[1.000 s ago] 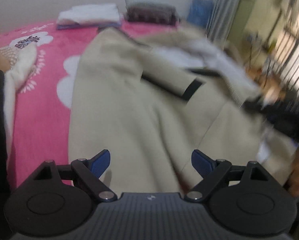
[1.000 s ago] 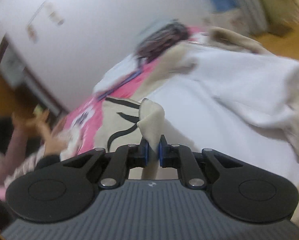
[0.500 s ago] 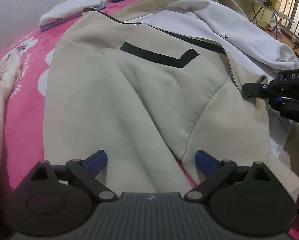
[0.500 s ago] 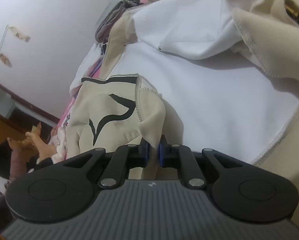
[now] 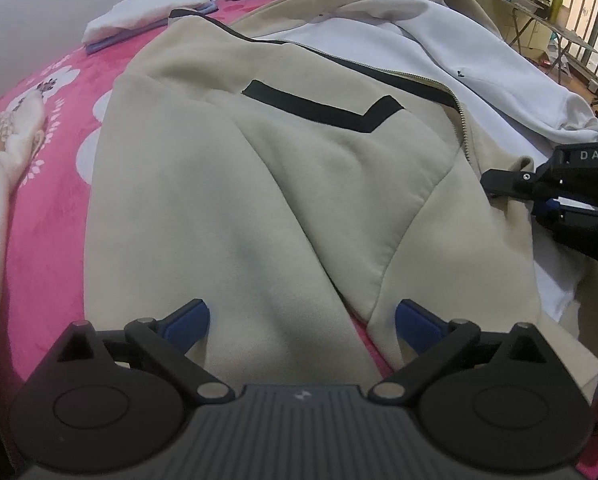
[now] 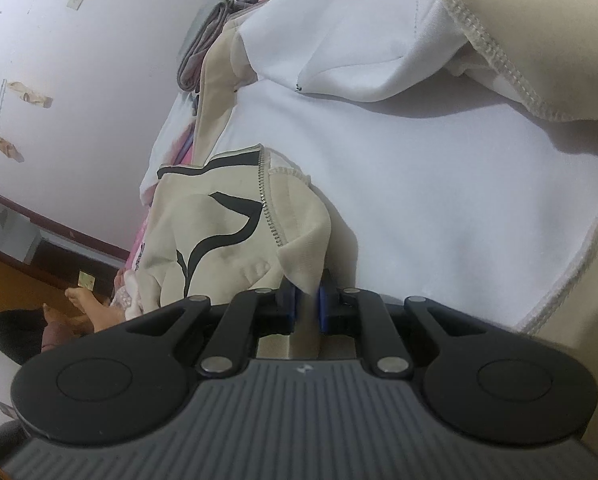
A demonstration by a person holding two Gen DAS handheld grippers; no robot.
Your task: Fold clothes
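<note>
My left gripper (image 5: 301, 320): jaws opening, near widest, nothing pinched, beige fabric below the gap. Beige zip jacket (image 5: 259, 184) spread on pink bedspread (image 5: 47, 208), white lining up from 12 to 3 o'clock. My right gripper (image 6: 308, 300) at 3 o'clock, narrow, pinching jacket's zipper-side hem. Step, I judge: folding 1 front panel. Next: lay hem flat, release.
</note>
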